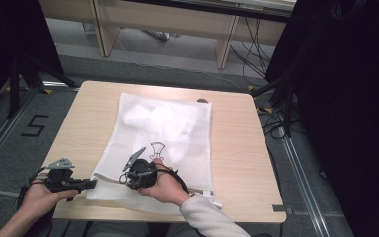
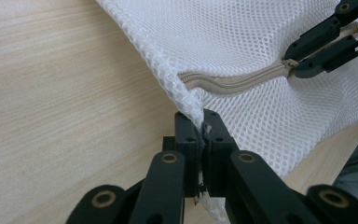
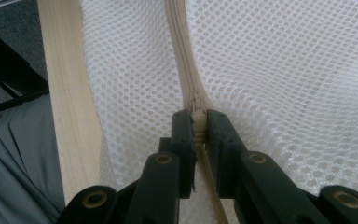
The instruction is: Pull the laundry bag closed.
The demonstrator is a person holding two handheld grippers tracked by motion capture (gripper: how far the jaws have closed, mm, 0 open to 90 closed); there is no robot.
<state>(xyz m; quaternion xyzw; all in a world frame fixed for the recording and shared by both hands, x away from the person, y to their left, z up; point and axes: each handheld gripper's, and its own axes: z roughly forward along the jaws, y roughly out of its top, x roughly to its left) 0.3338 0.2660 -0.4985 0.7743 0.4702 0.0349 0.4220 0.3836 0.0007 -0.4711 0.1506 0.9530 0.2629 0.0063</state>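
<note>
Left gripper [image 2: 200, 135] clamped on mesh bag [image 1: 168, 123] corner, right gripper [image 3: 199, 123] pinching zipper [image 3: 186, 70], wooden table [image 1: 237, 143] beneath.

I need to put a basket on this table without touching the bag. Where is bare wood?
The mesh bag covers the middle. Bare table runs right of it; a narrower strip lies left. The near edge is crowded by both hands.

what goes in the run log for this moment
left tongs shut on mesh bag corner | right tongs shut on zipper pull | table
</note>
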